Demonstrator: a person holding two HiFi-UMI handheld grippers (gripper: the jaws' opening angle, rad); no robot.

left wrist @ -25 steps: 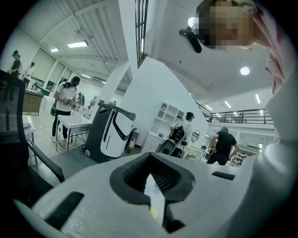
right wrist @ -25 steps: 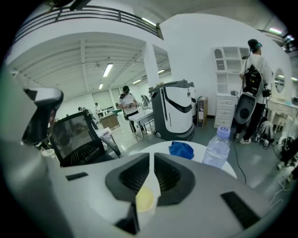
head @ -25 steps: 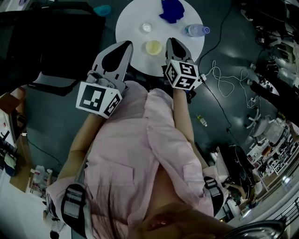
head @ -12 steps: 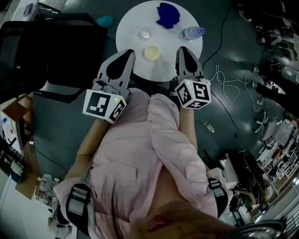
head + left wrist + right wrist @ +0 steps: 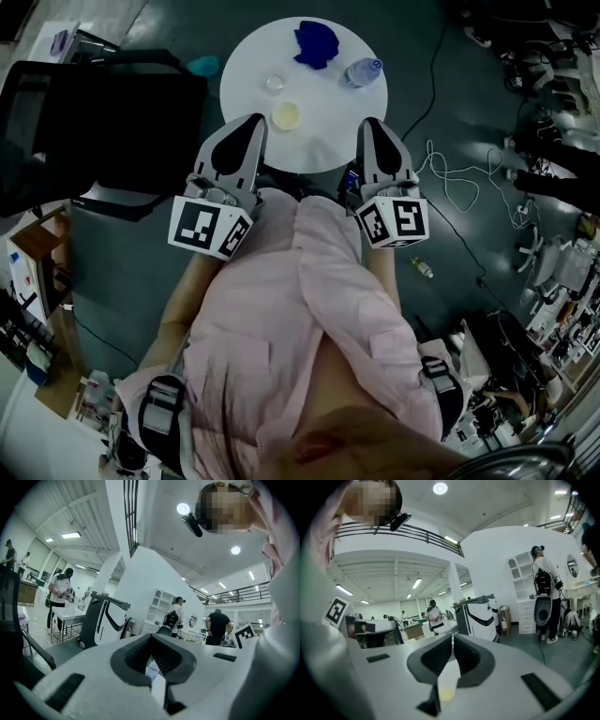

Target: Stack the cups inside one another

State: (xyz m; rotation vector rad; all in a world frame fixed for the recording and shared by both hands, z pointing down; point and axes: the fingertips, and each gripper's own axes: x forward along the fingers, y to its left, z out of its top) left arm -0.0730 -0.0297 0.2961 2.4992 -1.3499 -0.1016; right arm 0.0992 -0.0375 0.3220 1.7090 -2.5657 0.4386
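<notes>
- Two cups stand apart, not stacked, on a round white table [image 5: 323, 122]: a yellow cup [image 5: 286, 115] sits near the table's near edge, and a clear cup [image 5: 275, 82] sits just beyond it, toward the table's middle.
- Left gripper [image 5: 255, 120] hangs over the table's near left edge, jaws pressed together and empty.
- Right gripper [image 5: 369, 123] hangs over the table's near right edge, jaws likewise closed on nothing.
- Blue cloth [image 5: 314, 44] lies at the table's far edge, with a water bottle [image 5: 361, 71] on the table's right side.
</notes>
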